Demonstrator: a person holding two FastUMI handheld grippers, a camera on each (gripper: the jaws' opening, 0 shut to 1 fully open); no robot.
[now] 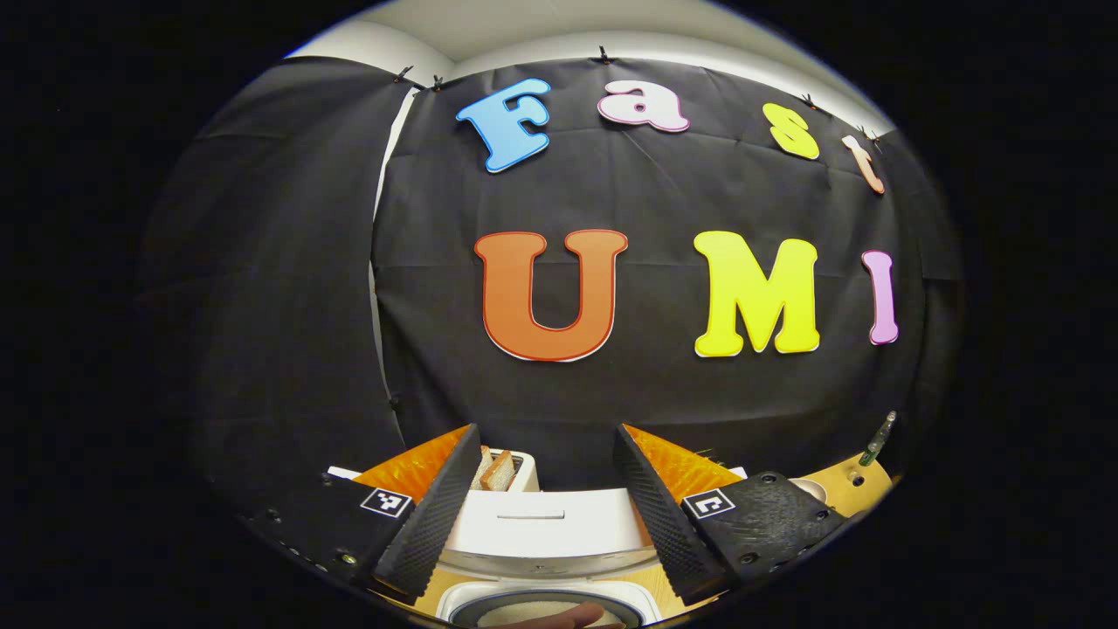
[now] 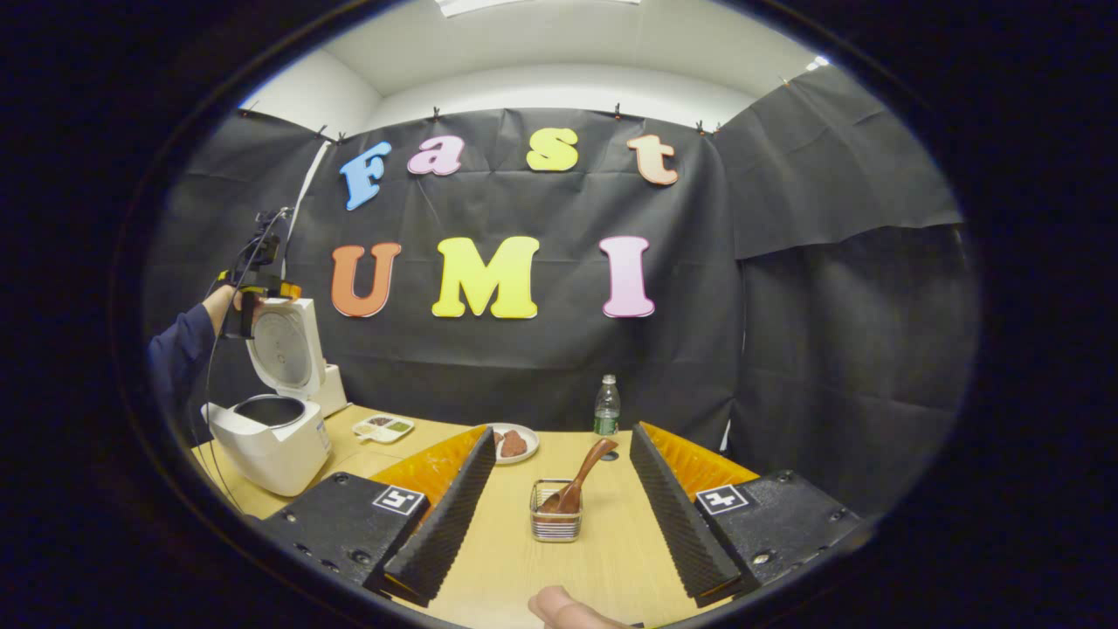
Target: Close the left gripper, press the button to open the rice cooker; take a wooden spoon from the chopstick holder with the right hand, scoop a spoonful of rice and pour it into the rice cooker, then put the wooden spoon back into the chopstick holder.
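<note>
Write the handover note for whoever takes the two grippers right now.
Left gripper: open, empty, above the rice cooker.
Right gripper: open, empty, facing the chopstick holder on the table.
Things: cooker lid stands open; wooden spoon sits in the holder, handle leaning up and away.
Done: cooker opened.
Left: grasp the spoon, scoop rice, pour it into the cooker, return the spoon to the holder. Where the rice supply is, I cannot tell.
</note>
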